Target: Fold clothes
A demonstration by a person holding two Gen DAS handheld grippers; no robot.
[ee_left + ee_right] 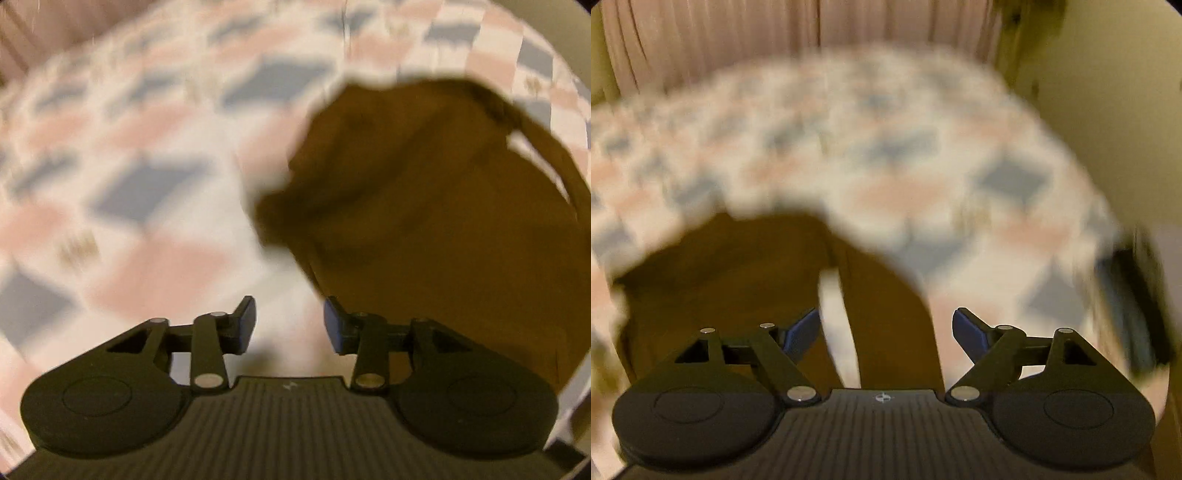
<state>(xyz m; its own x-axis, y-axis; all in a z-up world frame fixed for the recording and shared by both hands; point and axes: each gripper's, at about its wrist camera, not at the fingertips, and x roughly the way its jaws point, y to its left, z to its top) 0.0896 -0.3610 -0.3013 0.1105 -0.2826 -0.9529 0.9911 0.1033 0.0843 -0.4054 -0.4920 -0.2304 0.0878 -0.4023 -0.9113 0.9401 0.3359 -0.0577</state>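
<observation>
Blurring hides folds of brown garment (424,206) — patchwork bedspread (129,147) smeared.

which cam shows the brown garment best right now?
Left wrist: the brown garment fills the right half, outline and a strap-like strip visible, though blurred. Right wrist shows only its lower-left part, partly hidden behind the open right gripper.
</observation>
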